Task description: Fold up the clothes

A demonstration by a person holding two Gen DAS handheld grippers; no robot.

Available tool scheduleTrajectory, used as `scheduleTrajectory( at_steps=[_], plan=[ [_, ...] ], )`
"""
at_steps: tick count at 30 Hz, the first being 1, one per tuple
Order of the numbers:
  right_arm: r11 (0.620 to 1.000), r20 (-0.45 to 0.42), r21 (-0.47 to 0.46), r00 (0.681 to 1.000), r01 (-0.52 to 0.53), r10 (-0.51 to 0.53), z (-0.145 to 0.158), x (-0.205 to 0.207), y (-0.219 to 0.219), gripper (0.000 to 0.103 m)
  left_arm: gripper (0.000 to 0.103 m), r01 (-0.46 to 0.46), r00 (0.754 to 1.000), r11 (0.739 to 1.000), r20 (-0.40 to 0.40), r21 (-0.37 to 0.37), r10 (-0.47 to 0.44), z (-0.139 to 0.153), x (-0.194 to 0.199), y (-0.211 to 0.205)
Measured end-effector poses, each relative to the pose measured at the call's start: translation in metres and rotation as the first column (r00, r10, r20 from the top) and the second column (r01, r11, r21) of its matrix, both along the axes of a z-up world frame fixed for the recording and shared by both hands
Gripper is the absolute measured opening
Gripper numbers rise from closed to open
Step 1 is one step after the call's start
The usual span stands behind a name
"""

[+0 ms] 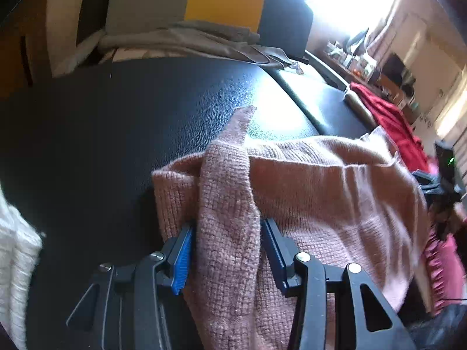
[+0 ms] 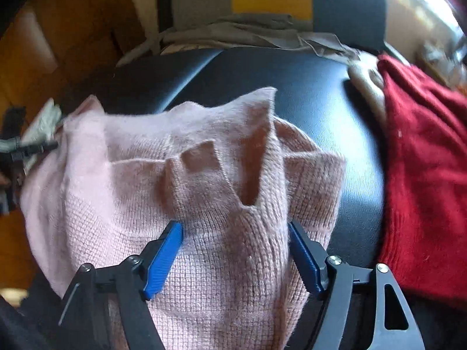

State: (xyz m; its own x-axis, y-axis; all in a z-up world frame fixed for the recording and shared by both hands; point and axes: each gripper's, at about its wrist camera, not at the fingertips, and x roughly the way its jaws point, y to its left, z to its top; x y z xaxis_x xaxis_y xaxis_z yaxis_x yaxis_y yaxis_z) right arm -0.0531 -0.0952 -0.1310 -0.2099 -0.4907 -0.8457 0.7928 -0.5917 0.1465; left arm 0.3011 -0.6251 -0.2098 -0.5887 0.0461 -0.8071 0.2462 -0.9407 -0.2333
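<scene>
A pink knit sweater (image 1: 321,180) hangs bunched over the black padded table (image 1: 116,131), stretched between both grippers. My left gripper (image 1: 228,224) is shut on a thick fold of it, the blue pads (image 1: 182,259) pressing the knit from both sides. In the right wrist view the same pink sweater (image 2: 116,180) fills the lower middle, and my right gripper (image 2: 234,224) is shut on another bunched fold near a V-shaped opening. Each gripper shows dimly at the edge of the other's view.
A red knit garment (image 2: 423,160) lies on the right of the black table (image 2: 321,102), also visible as the red garment (image 1: 391,119). Grey clothes (image 1: 189,38) are piled at the far edge. A white knit (image 1: 14,248) sits at the near left.
</scene>
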Motion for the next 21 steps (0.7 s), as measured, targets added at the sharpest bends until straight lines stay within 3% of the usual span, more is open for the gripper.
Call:
scheduleTrajectory(
  at_steps=[1, 2, 3, 4, 7, 12, 15, 19, 21],
  plan=[
    [1.0, -0.015, 0.013, 1.0, 0.002, -0.002, 0.002, 0.002, 0.0, 0.072, 0.027, -0.008, 1.0, 1.0, 0.01, 0.001, 0.008, 0.002, -0.001, 0.001],
    [1.0, -0.035, 0.031, 0.999, 0.004, -0.002, 0.004, 0.004, -0.001, 0.068, 0.021, -0.014, 1.0, 1.0, 0.014, 0.001, 0.014, 0.005, 0.0, 0.0],
    [0.999, -0.043, 0.036, 0.999, -0.004, 0.006, 0.008, 0.007, -0.002, 0.05, 0.011, -0.019, 1.0, 1.0, 0.016, -0.006, 0.019, 0.008, 0.001, 0.0],
    [0.999, -0.053, 0.04, 0.998, -0.011, 0.013, 0.012, 0.01, -0.004, 0.031, 0.009, -0.02, 1.0, 1.0, 0.016, -0.01, 0.02, 0.012, 0.003, 0.0],
    [0.997, -0.112, 0.074, 0.994, -0.013, 0.021, 0.023, 0.015, -0.007, 0.011, 0.006, -0.003, 1.0, 0.999, -0.025, 0.05, 0.004, 0.028, 0.016, -0.001],
    [0.999, -0.097, 0.042, 0.995, 0.022, -0.018, 0.032, 0.008, 0.007, 0.01, 0.006, 0.051, 0.978, 0.973, -0.211, 0.227, -0.002, 0.074, 0.059, -0.001],
    [0.997, -0.067, 0.044, 0.996, 0.065, -0.062, 0.025, -0.004, 0.016, 0.01, 0.006, 0.022, 0.966, 0.95, -0.253, 0.311, 0.06, 0.078, 0.076, -0.015],
    [0.991, -0.027, 0.048, 0.992, 0.121, -0.12, 0.014, -0.02, 0.028, 0.01, 0.006, -0.101, 0.992, 0.958, -0.047, 0.267, 0.117, 0.022, 0.047, -0.028],
    [0.987, -0.007, 0.051, 0.989, 0.149, -0.149, 0.009, -0.028, 0.035, 0.011, 0.008, -0.093, 0.996, 0.975, 0.037, 0.203, 0.087, -0.004, 0.03, -0.02]
  ],
)
